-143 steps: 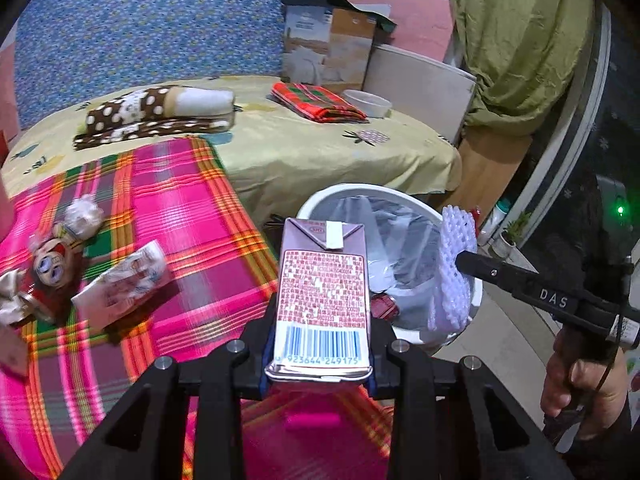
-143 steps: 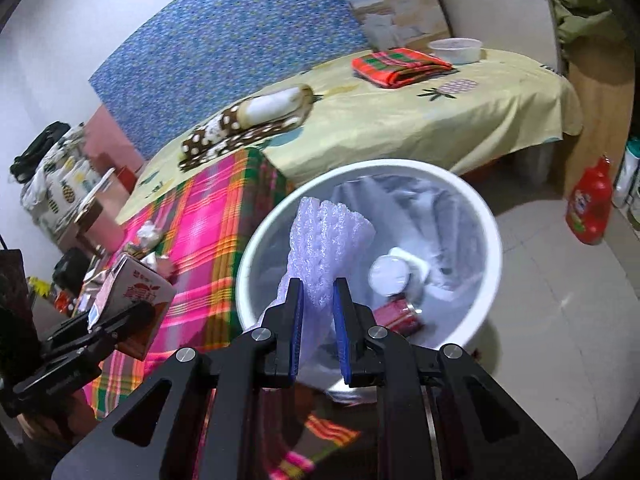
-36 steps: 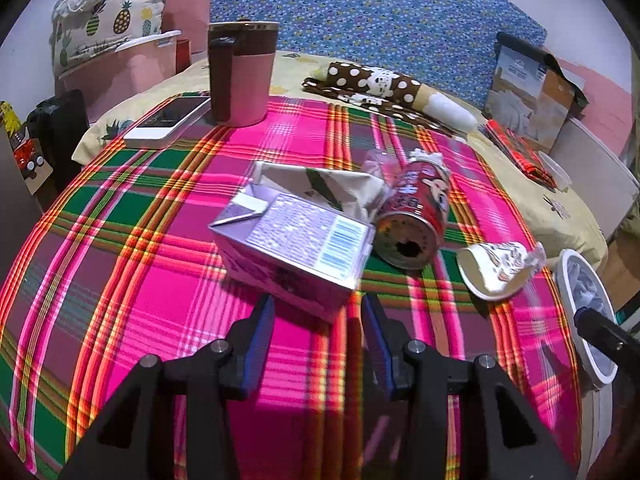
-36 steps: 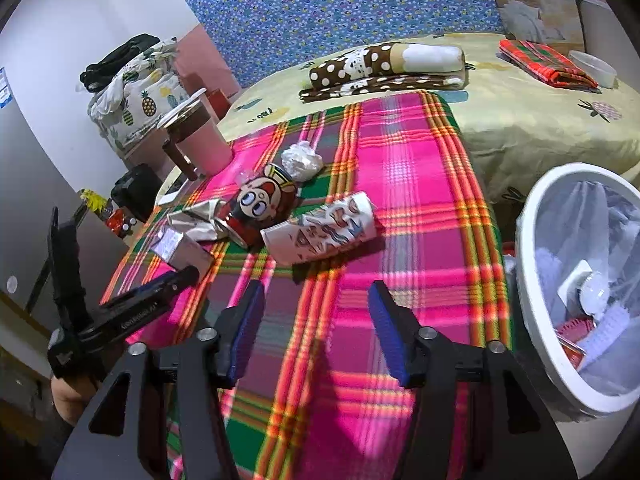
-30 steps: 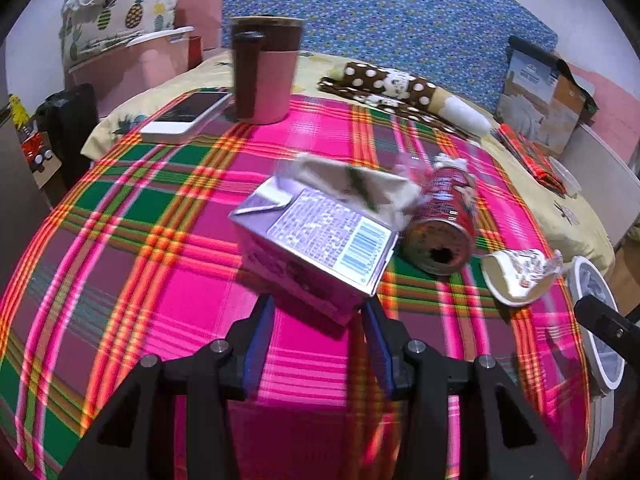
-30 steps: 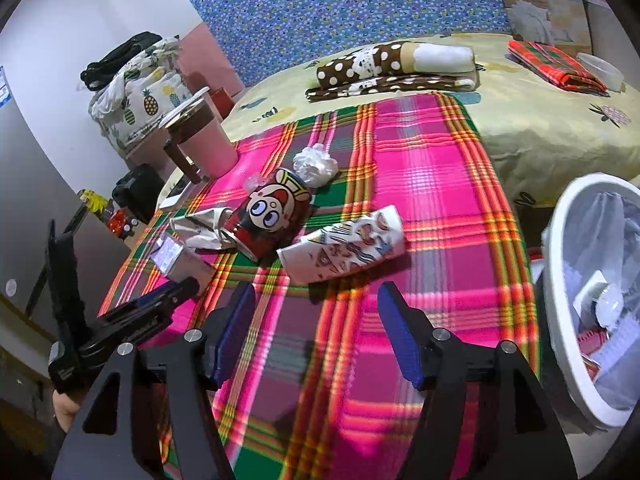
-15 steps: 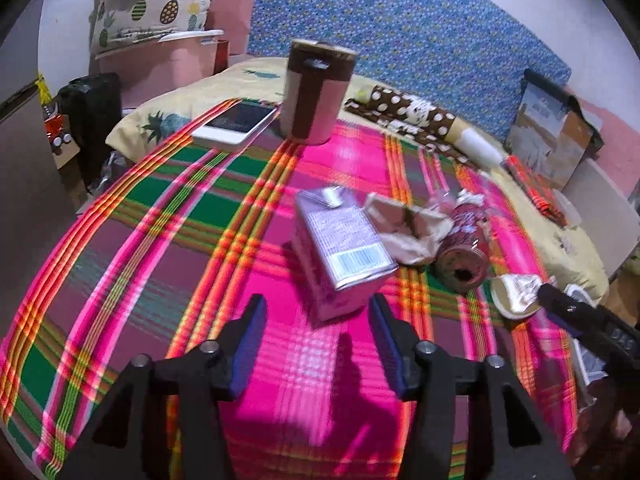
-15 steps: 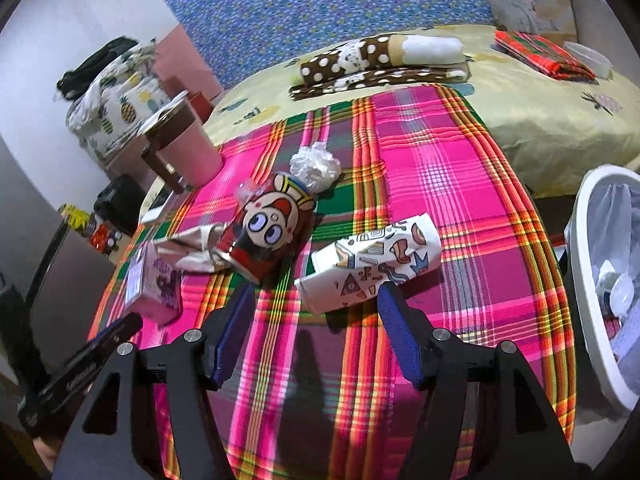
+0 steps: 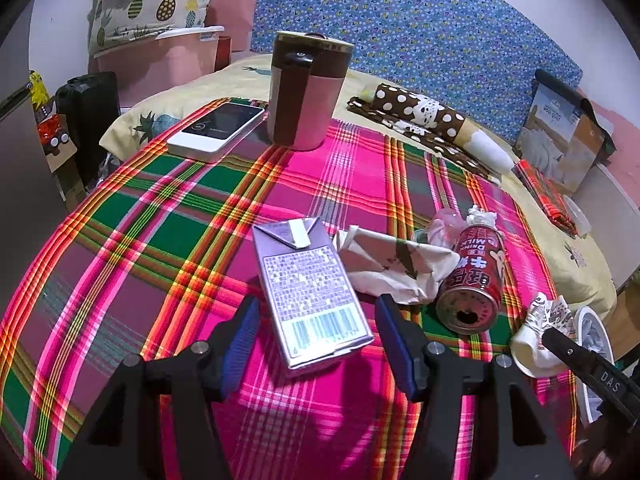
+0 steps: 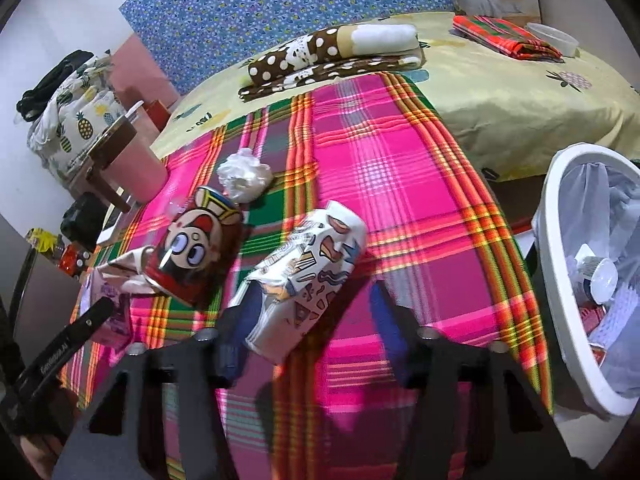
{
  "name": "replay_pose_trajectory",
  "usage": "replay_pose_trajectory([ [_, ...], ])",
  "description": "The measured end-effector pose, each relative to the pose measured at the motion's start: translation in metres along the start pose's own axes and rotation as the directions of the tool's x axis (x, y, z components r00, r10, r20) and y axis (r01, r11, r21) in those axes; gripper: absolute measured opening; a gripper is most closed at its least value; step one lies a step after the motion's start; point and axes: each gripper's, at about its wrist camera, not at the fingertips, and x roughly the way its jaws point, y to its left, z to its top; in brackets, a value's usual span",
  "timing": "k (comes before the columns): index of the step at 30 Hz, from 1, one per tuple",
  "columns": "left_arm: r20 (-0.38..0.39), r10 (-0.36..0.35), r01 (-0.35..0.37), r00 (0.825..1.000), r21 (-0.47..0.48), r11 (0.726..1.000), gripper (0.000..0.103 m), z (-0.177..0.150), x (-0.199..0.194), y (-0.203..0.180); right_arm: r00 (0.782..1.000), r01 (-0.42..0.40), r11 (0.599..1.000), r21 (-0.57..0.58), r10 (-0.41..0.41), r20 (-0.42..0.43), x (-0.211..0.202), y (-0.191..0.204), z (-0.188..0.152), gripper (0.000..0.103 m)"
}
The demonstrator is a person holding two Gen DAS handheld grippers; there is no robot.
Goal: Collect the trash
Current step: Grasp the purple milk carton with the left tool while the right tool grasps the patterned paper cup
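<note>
A purple drink carton (image 9: 310, 288) lies flat on the plaid cloth, between the open fingers of my left gripper (image 9: 318, 330), not gripped. Right of it lie a crumpled paper bag (image 9: 390, 266), a red milk can (image 9: 474, 284) on its side and a crushed patterned paper cup (image 9: 536, 332). My right gripper (image 10: 304, 312) is open, its fingers on either side of that paper cup (image 10: 304, 276). The red can (image 10: 196, 248) and a white tissue ball (image 10: 244, 176) lie beyond it. The white trash bin (image 10: 560, 280) with a liner stands at the right.
A pink-and-brown mug (image 9: 306, 90) and a white phone (image 9: 218, 130) sit at the far end of the plaid cloth (image 9: 160, 200). A brown polka-dot roll (image 10: 332, 54), a folded red cloth (image 10: 506, 38) and a small bowl (image 10: 552, 42) lie on the yellow sheet.
Both grippers have dropped their earlier items in the bin and come back over the table. The left has closed in around the purple carton; the right has moved down around the paper cup.
</note>
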Motion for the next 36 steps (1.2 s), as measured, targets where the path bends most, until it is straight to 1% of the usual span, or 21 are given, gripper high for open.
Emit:
replay_pose_trajectory([
  [6,-0.008,0.014,-0.014,1.000,-0.006,1.000,0.061,-0.001,0.003,0.007,1.000,-0.024,1.000,-0.003,0.024,-0.010,0.000,-0.009,-0.001,0.022],
  [7,-0.008,0.016,-0.016,1.000,-0.006,1.000,0.058,-0.001,0.005,0.008,1.000,-0.028,1.000,-0.010,0.028,-0.009,0.000,-0.008,0.000,0.017],
  [8,-0.009,0.017,-0.017,1.000,-0.005,1.000,0.056,-0.001,0.006,0.008,0.999,-0.031,0.999,-0.016,0.031,-0.009,0.001,-0.007,0.000,0.016],
  [10,-0.014,0.015,-0.015,1.000,0.002,1.000,0.046,-0.001,0.009,0.007,0.999,-0.035,0.999,-0.039,0.035,-0.005,-0.001,-0.003,-0.001,0.015],
  [12,-0.023,0.014,-0.013,1.000,0.008,1.000,0.040,-0.001,0.012,0.007,0.999,-0.043,0.998,-0.047,0.043,-0.006,-0.001,-0.003,-0.001,0.015],
  [17,-0.013,-0.009,0.009,1.000,0.023,1.000,0.040,-0.006,0.006,0.006,0.999,-0.054,0.996,-0.068,0.054,-0.009,-0.005,-0.004,-0.006,0.015],
  [22,-0.011,-0.031,0.031,0.999,0.069,0.997,0.040,-0.018,-0.008,-0.003,0.998,-0.068,0.995,-0.080,0.068,-0.006,-0.013,-0.007,-0.012,0.014],
  [26,-0.017,-0.049,0.050,0.999,0.088,0.995,0.040,-0.029,-0.018,-0.009,0.997,-0.075,0.994,-0.082,0.075,-0.004,-0.019,-0.009,-0.016,0.014],
  [36,-0.012,-0.104,0.105,0.994,0.154,0.983,0.040,-0.047,-0.049,-0.034,0.996,-0.072,0.992,-0.099,0.076,0.036,-0.046,-0.013,-0.025,0.014],
])
